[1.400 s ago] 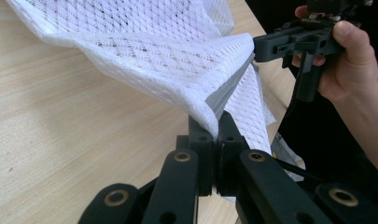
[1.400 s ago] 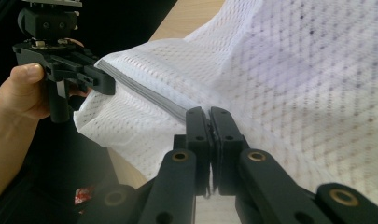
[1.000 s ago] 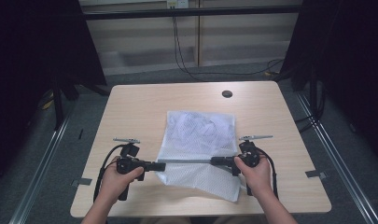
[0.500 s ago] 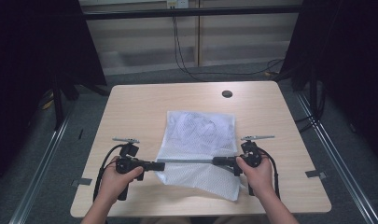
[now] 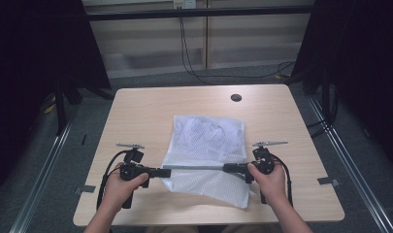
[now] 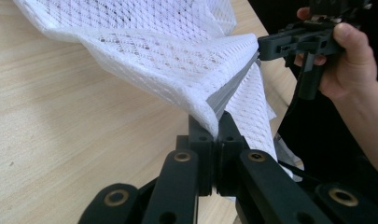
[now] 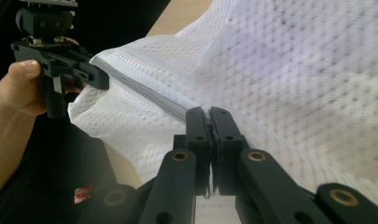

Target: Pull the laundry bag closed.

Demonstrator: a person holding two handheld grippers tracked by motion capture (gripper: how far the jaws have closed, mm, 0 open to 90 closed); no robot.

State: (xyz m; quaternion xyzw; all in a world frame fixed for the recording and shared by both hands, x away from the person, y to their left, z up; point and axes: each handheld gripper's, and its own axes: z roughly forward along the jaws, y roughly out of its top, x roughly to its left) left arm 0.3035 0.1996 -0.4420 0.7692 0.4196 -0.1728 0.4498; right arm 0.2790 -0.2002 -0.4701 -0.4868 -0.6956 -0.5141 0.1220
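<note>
Jaws of each hand-held gripper (image 6: pixel 218 133) (image 7: pixel 210 123) pinch the white mesh cloth's (image 5: pixel 208 138) grey edge.

Both grippers are matte black plastic. The left gripper (image 6: pixel 218 135) has two flat, blocky jaws on linkage arms pinned with brass-coloured rivets, and the right gripper (image 7: pixel 210 122) is built alike. Each carries a pistol-style handle, a thin grey plate on top and a looping black cable. The person's forearms are bare, without sleeves.
</note>
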